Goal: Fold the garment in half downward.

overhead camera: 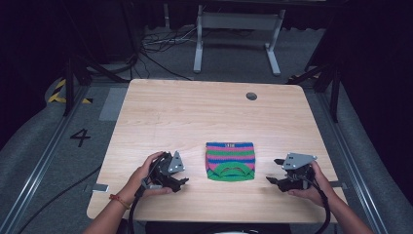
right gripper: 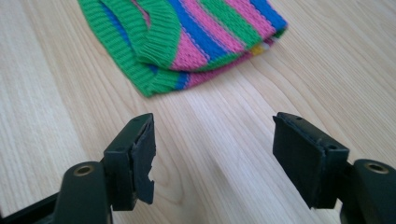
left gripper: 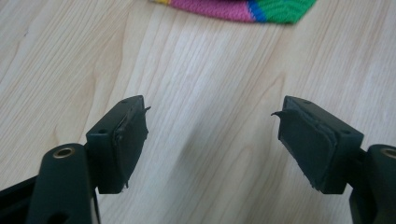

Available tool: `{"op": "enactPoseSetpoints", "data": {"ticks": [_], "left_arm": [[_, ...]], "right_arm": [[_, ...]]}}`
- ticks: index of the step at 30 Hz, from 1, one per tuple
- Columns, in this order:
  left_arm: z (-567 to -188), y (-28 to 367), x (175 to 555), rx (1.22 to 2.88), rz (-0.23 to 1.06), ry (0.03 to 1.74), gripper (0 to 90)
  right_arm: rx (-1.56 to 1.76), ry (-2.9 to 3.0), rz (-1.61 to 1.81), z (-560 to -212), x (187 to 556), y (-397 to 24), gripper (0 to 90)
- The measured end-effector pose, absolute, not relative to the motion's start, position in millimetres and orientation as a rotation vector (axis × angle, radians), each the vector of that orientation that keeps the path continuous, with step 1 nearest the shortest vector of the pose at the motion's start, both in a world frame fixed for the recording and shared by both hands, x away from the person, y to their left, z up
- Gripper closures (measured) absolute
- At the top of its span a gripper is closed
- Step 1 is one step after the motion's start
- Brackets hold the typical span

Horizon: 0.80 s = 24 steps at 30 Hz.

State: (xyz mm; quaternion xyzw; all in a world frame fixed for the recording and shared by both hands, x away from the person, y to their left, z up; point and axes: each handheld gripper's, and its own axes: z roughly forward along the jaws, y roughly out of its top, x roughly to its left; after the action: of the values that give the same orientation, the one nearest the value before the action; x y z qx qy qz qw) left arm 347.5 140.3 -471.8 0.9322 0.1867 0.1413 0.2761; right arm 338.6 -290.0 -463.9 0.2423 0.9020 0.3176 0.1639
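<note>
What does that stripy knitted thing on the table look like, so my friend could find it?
Look at the pale wooden table, near its front edge. Between the two black hand-held grippers lies a small folded knitted cloth, flat on the wood and touching neither. Its bright pink, green and blue stripes set it apart from everything else there.

Digit "4" [overhead camera: 80, 137] marked in black on the grey floor [overhead camera: 44, 146]

Your left gripper [overhead camera: 180, 181], nearest the striped knitted cloth [overhead camera: 230, 161], is black plastic with a grey three-cornered plate, brass-ringed screw holes and worn rubber pads [left gripper: 133, 135]. Your right gripper [overhead camera: 275, 170] matches, trailing a black cable. You wear a red wristband [overhead camera: 118, 200].
</note>
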Motion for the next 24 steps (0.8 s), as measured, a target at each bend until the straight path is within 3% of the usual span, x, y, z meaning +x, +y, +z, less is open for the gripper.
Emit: {"op": "enactPoseSetpoints", "data": {"ticks": [24], "left_arm": [[-481,205,344,2.406,0.369,0.722,21.3]], "right_arm": [[0.983,2.404,0.942,-484,319,-372,22.5]]}}
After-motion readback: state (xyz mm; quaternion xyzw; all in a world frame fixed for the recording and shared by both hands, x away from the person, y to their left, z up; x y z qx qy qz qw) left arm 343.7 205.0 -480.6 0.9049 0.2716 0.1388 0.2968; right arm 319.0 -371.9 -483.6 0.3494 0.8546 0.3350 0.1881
